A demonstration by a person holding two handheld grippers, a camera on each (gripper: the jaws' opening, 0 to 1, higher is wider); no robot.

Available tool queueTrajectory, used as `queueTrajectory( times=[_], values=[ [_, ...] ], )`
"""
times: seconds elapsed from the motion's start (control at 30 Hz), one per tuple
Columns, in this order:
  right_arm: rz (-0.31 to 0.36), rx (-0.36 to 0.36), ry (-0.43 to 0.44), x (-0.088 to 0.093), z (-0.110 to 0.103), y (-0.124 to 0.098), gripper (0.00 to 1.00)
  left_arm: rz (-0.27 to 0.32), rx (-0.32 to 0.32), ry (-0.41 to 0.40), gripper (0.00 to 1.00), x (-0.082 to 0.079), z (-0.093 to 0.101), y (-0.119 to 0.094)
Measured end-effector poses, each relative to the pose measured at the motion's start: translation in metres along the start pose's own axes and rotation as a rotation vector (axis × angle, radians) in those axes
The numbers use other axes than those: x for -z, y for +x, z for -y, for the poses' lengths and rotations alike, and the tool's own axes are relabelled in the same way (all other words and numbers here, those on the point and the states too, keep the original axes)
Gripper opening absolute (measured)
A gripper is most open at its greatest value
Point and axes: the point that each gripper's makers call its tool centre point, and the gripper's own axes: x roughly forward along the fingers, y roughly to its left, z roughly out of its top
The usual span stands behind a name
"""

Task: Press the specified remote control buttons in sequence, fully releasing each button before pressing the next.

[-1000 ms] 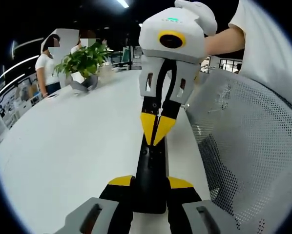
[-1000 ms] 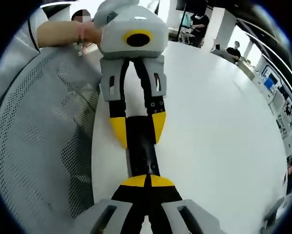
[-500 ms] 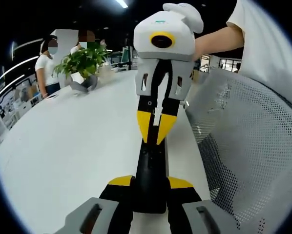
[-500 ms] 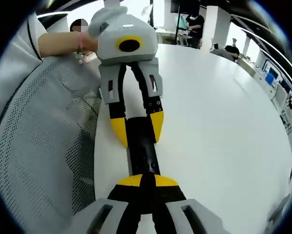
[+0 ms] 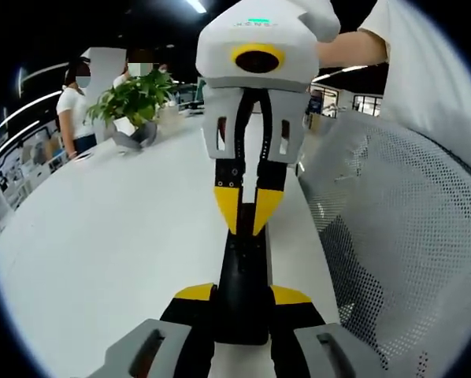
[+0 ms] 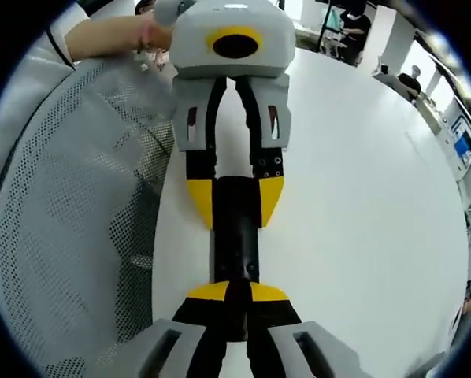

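Remote [image 5: 243, 276] lengthwise between left tongs [image 5: 242, 295] and right tongs [image 6: 237, 291], on table [image 5: 101, 236].

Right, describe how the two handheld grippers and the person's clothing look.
Right gripper: glossy white housing with a green light on top, slotted white arms, black links, yellow-tipped jaws. Left gripper: the same grey-white build with yellow jaw tips. The person wears a white short sleeve.

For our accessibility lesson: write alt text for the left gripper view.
The left gripper clamps a black remote control lying on a white table, while the right gripper reaches its far end, jaws nearly together. A potted plant stands behind.
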Motion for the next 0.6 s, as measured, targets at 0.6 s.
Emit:
queueTrajectory(
  times=[0.6],
  values=[
    [0.076,0.030,0.047,0.0071,-0.0013,-0.0050,0.04,-0.006,-0.009,0.008,0.24,0.0005,0.0003,-0.0007]
  ],
)
